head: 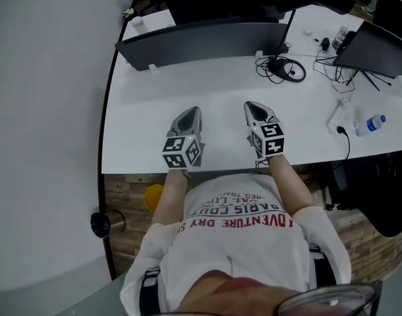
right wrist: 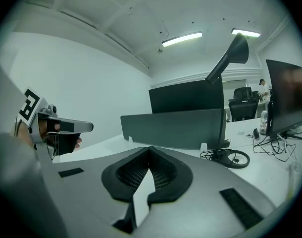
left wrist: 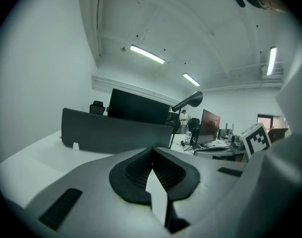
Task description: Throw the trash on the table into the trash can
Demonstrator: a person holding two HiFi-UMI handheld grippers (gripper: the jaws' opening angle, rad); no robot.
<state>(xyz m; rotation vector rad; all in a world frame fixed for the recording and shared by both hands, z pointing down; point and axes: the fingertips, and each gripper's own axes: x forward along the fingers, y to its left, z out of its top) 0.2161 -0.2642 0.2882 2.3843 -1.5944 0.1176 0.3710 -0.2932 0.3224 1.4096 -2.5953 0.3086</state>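
From above, the person stands at the near edge of a white table (head: 148,110) with both arms held out over it. The left tongs (head: 190,112) and the right tongs (head: 256,105) sit side by side, near each other and pointing away across the bare tabletop toward a dark divider panel (head: 201,41). A plastic bottle (head: 371,124) lies on its side at the table's far right, well apart from the right tongs and farther still from the left, with a power strip and a cable between it and them. A coil of black cable (head: 283,68) sits beyond the right tongs, at the foot of the divider. In the left gripper view, the two dark ribbed pads meet at their tips with nothing caught between them, so these tongs are closed and empty. The divider stands ahead of them, and the right tongs' marker cube (left wrist: 256,139) shows at the right edge. In the right gripper view, the pads likewise press together at the tip on nothing, closed and empty, and the left tongs show off to the left, held in a hand (right wrist: 42,130).
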